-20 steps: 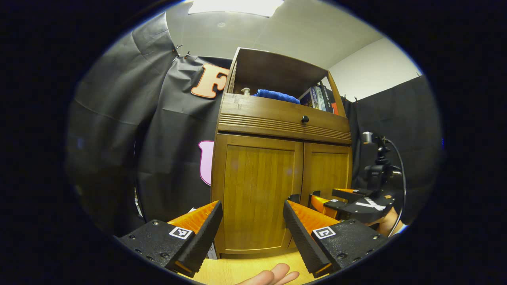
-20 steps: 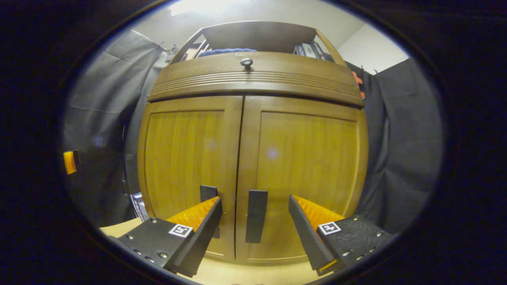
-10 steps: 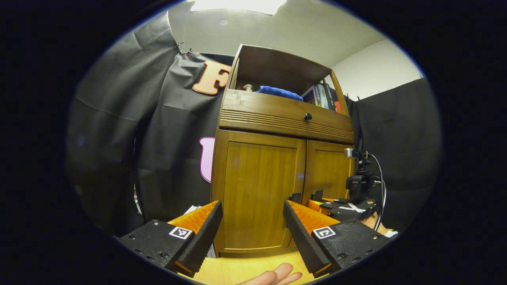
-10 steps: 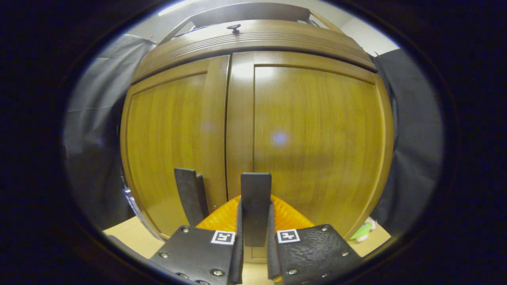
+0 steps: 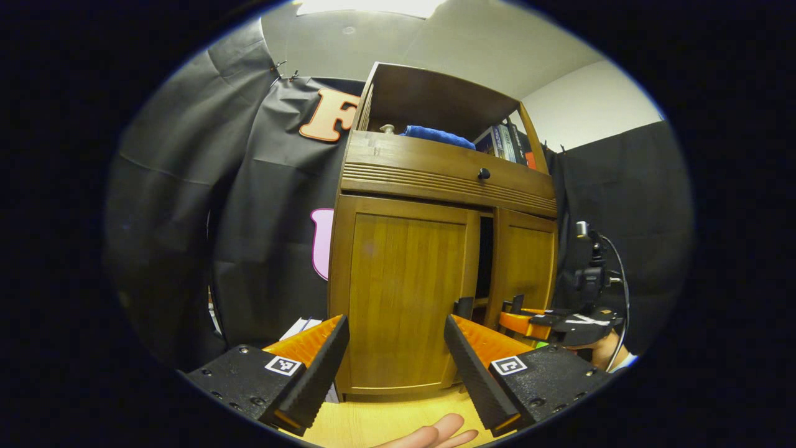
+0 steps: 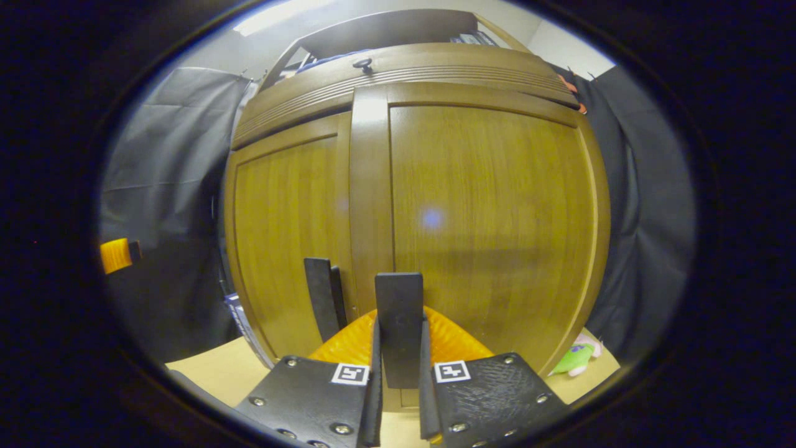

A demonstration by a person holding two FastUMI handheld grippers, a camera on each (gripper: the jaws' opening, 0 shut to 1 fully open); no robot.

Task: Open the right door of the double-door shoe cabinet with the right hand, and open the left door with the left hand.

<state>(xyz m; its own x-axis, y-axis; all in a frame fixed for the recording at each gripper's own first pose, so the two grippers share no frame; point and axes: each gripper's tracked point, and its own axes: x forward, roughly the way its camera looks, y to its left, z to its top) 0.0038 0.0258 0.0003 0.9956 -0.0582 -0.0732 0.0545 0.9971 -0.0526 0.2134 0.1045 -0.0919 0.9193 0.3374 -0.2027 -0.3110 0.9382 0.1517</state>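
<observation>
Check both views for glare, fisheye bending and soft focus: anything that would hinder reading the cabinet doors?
Left gripper view: ceiling light blown out at the top, cabinet evenly lit and sharp, its edges only mildly bowed. Right gripper view: right door bulges strongly from fisheye distortion, with a small pale flare spot on the panel; the door handle between the right gripper's fingers stays crisp.

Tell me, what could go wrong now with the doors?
The right gripper pinches only the thin right handle, so it might slip off as the right door swings from barely ajar. The left gripper hangs open short of the closed left door; the two handles are close together, so reaching the left handle could bump the right gripper.
</observation>
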